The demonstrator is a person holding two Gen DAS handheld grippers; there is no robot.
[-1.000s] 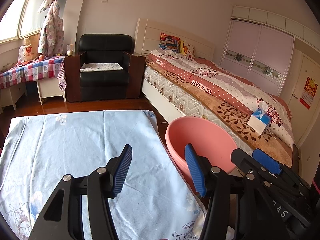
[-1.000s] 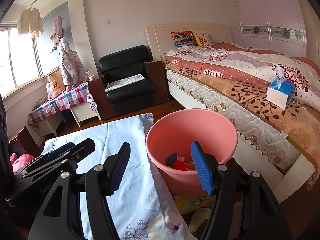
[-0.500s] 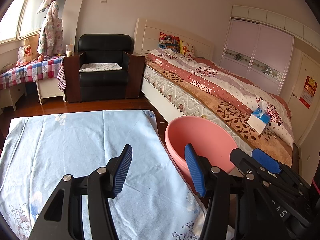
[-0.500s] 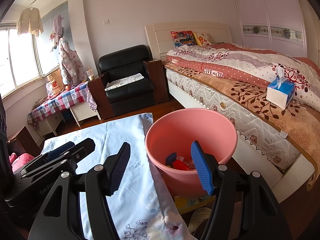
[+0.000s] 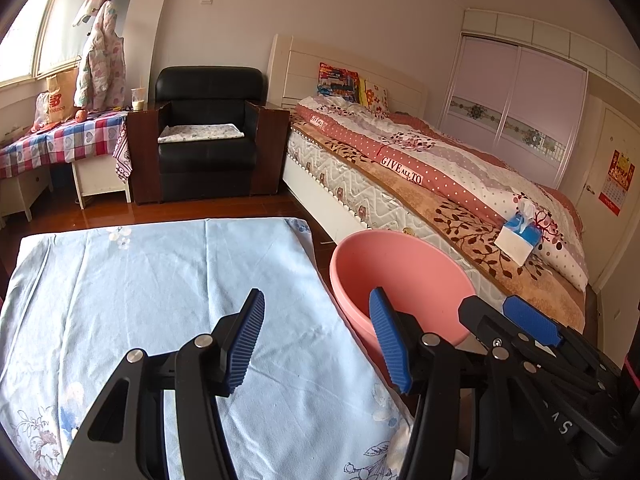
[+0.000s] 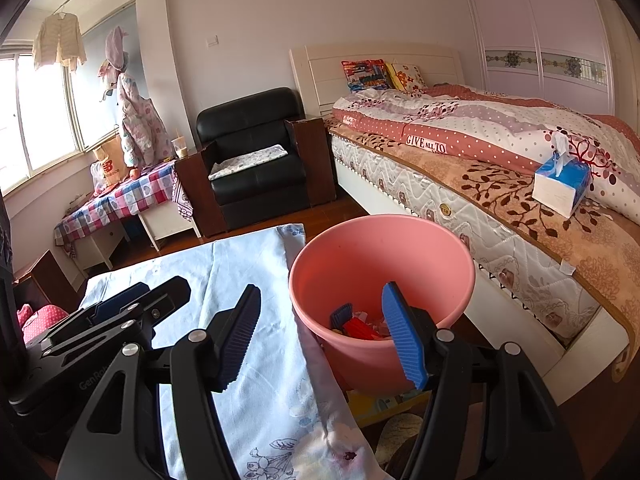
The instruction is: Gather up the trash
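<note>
A pink bucket [image 6: 380,256] stands on the floor between the table and the bed, also in the left wrist view as the pink bucket [image 5: 400,276]. Red, blue and pale scraps of trash [image 6: 358,326] lie at its bottom. My right gripper [image 6: 320,332] hangs open over the table's right edge and the bucket's near rim, with nothing between its blue pads. Over the light blue floral tablecloth [image 5: 152,292] my left gripper [image 5: 316,336] is open and empty too. Each gripper shows at the side of the other's view.
A bed [image 6: 520,184] with a blue tissue box [image 6: 562,182] runs along the right. A black armchair [image 5: 208,148] and a checked side table [image 5: 60,140] stand at the back. Something yellow lies on the wooden floor [image 6: 372,408] under the bucket.
</note>
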